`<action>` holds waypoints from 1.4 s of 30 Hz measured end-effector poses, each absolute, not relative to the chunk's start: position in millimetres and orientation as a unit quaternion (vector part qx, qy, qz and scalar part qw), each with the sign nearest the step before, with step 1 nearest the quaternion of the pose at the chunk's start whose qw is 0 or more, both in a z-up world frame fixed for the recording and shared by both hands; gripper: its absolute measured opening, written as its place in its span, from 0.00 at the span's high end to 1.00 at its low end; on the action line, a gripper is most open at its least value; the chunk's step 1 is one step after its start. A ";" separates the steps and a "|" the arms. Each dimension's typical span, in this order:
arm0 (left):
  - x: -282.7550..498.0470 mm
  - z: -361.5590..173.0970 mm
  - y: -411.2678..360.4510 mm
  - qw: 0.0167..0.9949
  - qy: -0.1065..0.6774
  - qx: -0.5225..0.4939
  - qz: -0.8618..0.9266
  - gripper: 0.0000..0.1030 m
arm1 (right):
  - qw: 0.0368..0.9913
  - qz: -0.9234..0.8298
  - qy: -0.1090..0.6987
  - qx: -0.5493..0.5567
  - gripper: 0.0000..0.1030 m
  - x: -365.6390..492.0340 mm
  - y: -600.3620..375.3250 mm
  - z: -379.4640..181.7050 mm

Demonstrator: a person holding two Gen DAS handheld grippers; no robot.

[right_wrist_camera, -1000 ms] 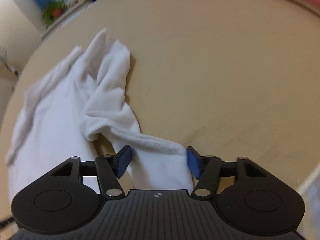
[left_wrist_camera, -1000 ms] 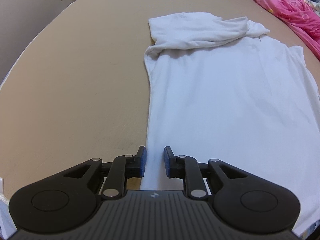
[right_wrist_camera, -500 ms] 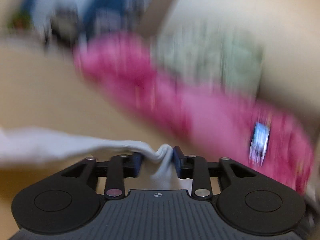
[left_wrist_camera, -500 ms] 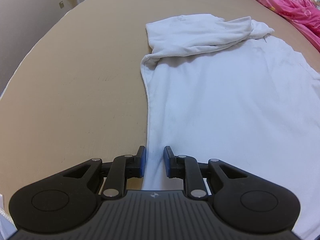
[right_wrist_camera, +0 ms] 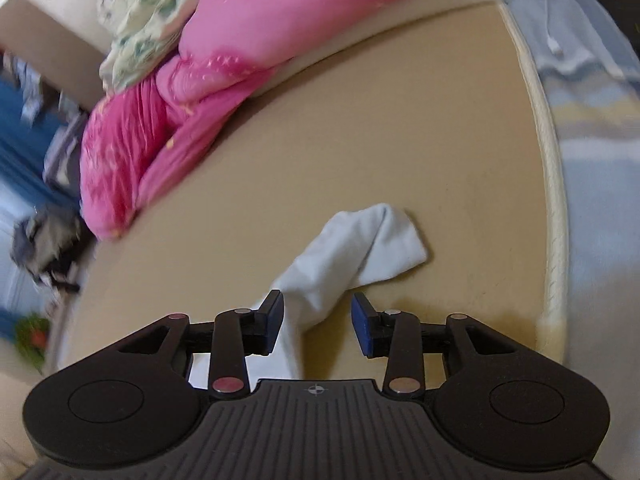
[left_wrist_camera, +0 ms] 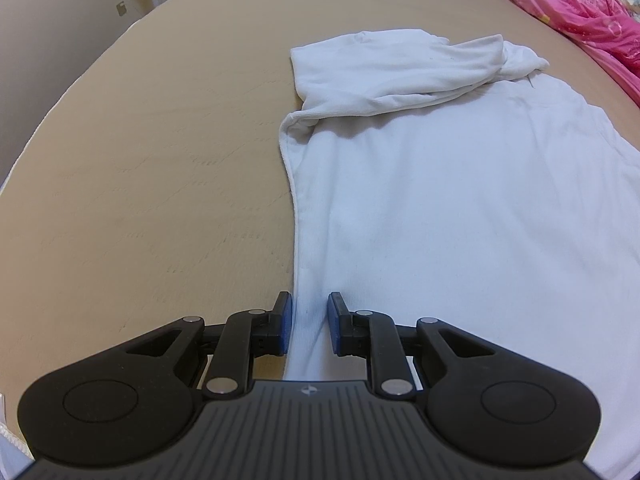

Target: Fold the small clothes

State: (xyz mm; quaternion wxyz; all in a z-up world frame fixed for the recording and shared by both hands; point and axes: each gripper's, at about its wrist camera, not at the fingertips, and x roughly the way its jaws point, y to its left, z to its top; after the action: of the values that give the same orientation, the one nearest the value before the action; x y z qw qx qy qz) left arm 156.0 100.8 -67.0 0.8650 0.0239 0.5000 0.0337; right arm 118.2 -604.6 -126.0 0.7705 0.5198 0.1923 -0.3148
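sleeve (right_wrist_camera: 356,250) of the white shirt (left_wrist_camera: 460,208) lies stretched out on the bed (left_wrist_camera: 160,160), straight ahead of the right tongs (right_wrist_camera: 318,322). its long axis runs away from them toward the bed's far right edge, and its cuff end is the farthest part. the right tongs have just been opening; the sleeve passes between the pads close to the left one, but they do not press it, so it is let go. the left tongs (left_wrist_camera: 308,326) are narrowly apart over the shirt's left side edge; whether they pinch the cloth i cannot tell. the other sleeve (left_wrist_camera: 400,76) is already folded across the top of the shirt. i judge the right hand is nearer for bringing this sleeve back over the body. a pink quilt (right_wrist_camera: 224,64) lies well apart along the far edge and blocks nothing.
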 end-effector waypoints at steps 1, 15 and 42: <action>156.3 -67.1 100.5 0.865 0.500 0.025 0.034 0.79 | 0.773 -0.314 0.186 0.519 0.57 122.7 -604.7 -126.2; 155.3 -66.8 99.6 0.867 0.497 0.026 0.033 0.79 | 0.885 -0.258 0.089 0.378 0.93 173.3 -643.2 -86.8; 155.6 -55.9 106.6 0.871 0.490 -0.008 0.030 0.74 | 0.855 -0.391 0.139 0.312 0.60 183.9 -593.1 -54.1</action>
State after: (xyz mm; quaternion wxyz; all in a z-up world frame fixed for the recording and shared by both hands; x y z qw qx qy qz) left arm 155.6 106.6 -55.9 0.8710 -0.0077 0.4904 0.0298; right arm 183.9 -593.1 -54.1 0.8550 0.3116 0.1392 -0.3906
